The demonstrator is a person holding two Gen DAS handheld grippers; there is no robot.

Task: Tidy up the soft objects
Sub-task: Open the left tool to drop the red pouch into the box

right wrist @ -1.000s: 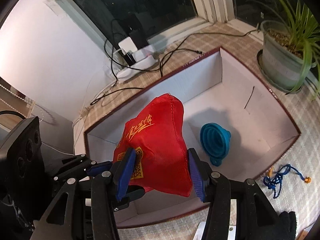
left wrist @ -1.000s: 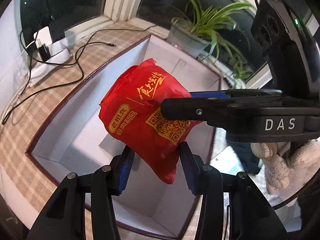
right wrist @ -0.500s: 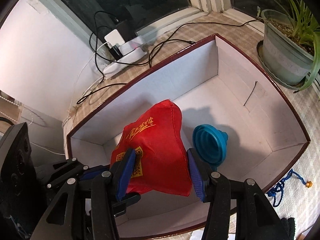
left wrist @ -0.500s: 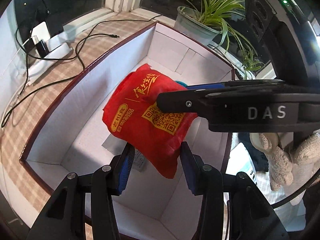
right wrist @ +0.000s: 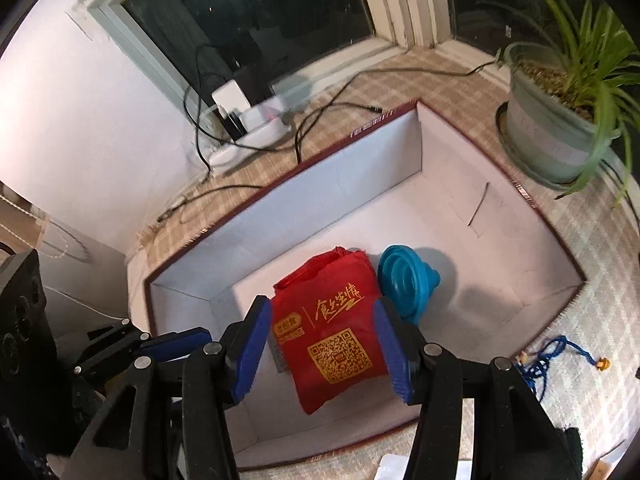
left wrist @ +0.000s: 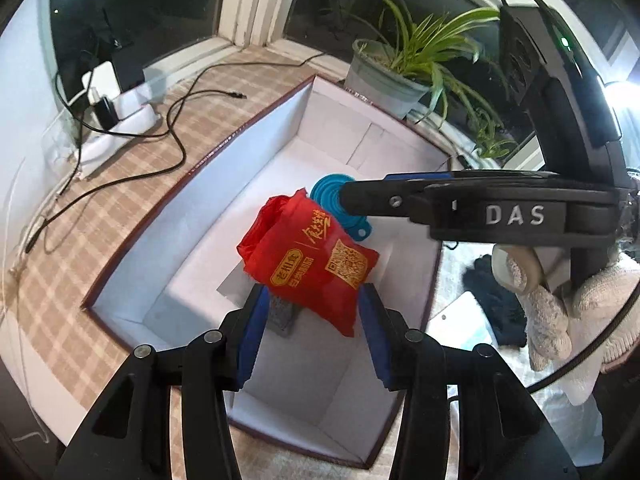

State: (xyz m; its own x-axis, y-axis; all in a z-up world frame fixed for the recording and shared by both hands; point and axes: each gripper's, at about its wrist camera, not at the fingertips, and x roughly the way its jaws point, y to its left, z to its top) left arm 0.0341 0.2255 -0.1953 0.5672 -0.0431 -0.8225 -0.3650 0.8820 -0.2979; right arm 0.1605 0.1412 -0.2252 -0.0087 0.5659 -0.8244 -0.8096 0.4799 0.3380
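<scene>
A red cloth bag [left wrist: 308, 260] [right wrist: 332, 332] with gold print and a QR code lies flat on the floor of the white-lined box [left wrist: 200, 168] [right wrist: 280, 184], touching a blue collapsible funnel [left wrist: 324, 192] [right wrist: 404, 276]. A grey item [left wrist: 282, 316] pokes out from under the bag. My left gripper [left wrist: 312, 300] hovers above the bag, open, its blue pads clear of the cloth. My right gripper [right wrist: 322, 312] is also open above the bag. In the left wrist view its finger [left wrist: 360, 200] sits over the funnel, off the bag.
A potted plant [left wrist: 384, 80] [right wrist: 548, 136] stands behind the box. A power strip with chargers and cables [left wrist: 116, 120] [right wrist: 248, 132] lies on the checked mat at the left. A blue cord [right wrist: 548, 356] lies right of the box. A gloved hand [left wrist: 552, 320] holds the right gripper.
The red bag hung above the box in the right gripper's jaws; now it lies on the box floor beside the funnel, free of both grippers. Both grippers look higher above it.
</scene>
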